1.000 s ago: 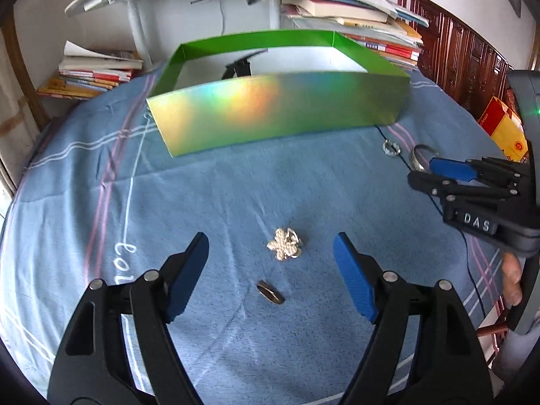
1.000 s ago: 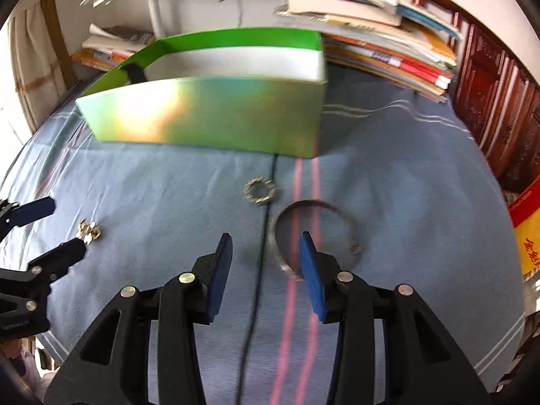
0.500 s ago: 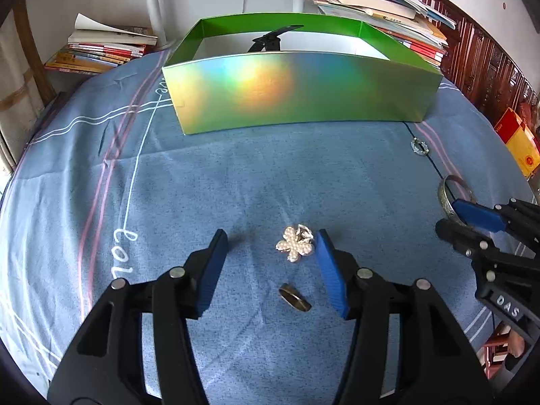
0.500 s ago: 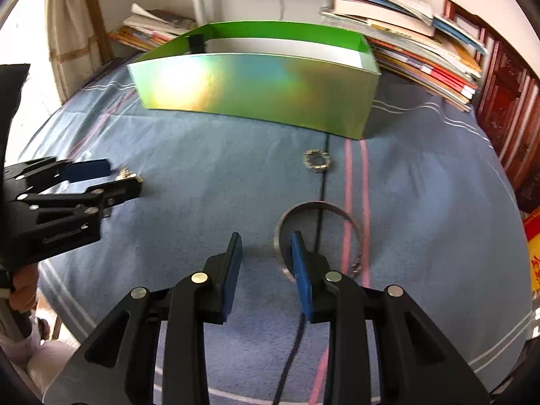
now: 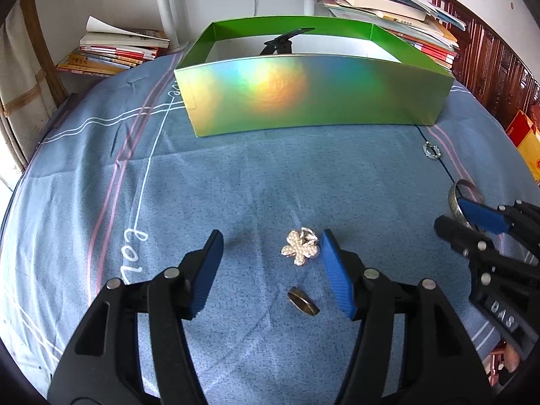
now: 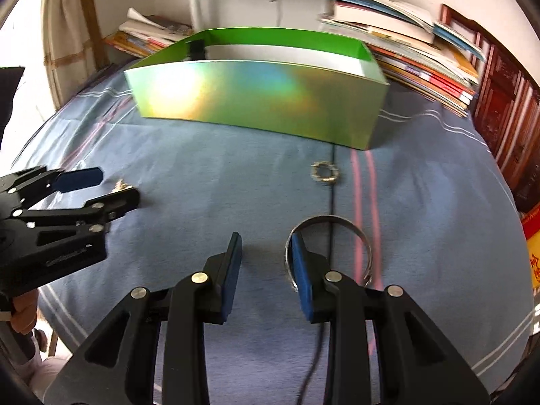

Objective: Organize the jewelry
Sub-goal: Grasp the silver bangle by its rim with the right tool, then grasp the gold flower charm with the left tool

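Both grippers sit part-open and empty over the blue cloth [image 5: 236,182], the left gripper [image 5: 270,270] flanking the pearly flower brooch [image 5: 299,247], the right gripper [image 6: 266,270] straddling the silver bangle's [image 6: 366,246] rim: judging by this, closing comes next, then carrying to the shiny green box [image 5: 314,98].

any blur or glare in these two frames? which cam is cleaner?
Left wrist view: sharp; flower brooch and gold ring crisp, with a rainbow glare patch on the holographic green box. Right wrist view: softer, motion-blurred; the small beaded ring and book stack smear, while the silver bangle stays readable. Both show fisheye bending at the edges. Left is cleaner.
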A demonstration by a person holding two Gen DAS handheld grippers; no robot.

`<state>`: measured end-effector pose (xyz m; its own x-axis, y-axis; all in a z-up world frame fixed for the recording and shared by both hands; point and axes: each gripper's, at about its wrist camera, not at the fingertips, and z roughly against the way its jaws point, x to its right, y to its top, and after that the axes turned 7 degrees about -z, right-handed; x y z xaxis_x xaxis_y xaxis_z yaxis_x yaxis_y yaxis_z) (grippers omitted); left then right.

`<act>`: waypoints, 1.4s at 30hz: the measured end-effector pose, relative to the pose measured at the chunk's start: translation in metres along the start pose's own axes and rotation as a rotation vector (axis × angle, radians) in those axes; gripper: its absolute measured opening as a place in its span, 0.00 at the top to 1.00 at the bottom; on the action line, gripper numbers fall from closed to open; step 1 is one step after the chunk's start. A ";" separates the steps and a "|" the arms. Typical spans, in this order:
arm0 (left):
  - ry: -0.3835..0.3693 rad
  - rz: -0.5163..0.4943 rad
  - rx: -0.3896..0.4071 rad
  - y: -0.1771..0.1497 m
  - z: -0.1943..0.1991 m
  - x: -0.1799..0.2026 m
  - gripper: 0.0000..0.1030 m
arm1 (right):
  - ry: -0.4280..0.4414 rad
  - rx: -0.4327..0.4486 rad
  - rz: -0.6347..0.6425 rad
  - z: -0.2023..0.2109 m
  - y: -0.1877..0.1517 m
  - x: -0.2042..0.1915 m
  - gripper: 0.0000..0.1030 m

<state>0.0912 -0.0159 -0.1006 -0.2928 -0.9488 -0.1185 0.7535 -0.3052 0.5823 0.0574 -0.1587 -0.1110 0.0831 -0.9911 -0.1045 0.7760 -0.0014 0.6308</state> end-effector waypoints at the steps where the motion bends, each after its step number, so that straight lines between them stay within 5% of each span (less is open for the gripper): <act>1: 0.001 0.001 0.000 0.000 0.000 0.000 0.41 | 0.011 -0.004 0.007 0.000 -0.001 -0.002 0.70; 8: 0.002 0.004 0.000 -0.001 0.001 -0.002 0.39 | 0.046 -0.024 0.042 0.007 -0.008 -0.011 0.70; 26: 0.018 -0.001 0.006 -0.002 0.001 -0.002 0.38 | -0.041 -0.001 -0.005 0.004 -0.004 -0.001 0.65; 31: 0.009 -0.003 0.018 -0.002 0.002 -0.004 0.51 | -0.050 0.001 -0.006 0.004 -0.004 0.000 0.64; 34: -0.001 -0.008 0.028 -0.003 0.003 -0.004 0.69 | -0.056 0.009 -0.002 0.004 -0.004 -0.001 0.64; 35: -0.001 -0.011 0.029 -0.003 0.003 -0.004 0.77 | -0.059 0.014 0.001 0.004 -0.004 -0.002 0.70; 38: 0.009 -0.019 0.030 -0.003 0.004 -0.002 0.77 | -0.037 0.019 -0.001 0.003 -0.004 -0.002 0.95; 42: 0.018 -0.015 0.041 -0.001 0.008 -0.004 0.77 | -0.029 0.018 -0.006 0.005 -0.001 -0.001 0.96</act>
<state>0.0865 -0.0109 -0.0945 -0.2930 -0.9457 -0.1411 0.7246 -0.3159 0.6125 0.0535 -0.1587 -0.1072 0.0602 -0.9945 -0.0855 0.7649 -0.0091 0.6441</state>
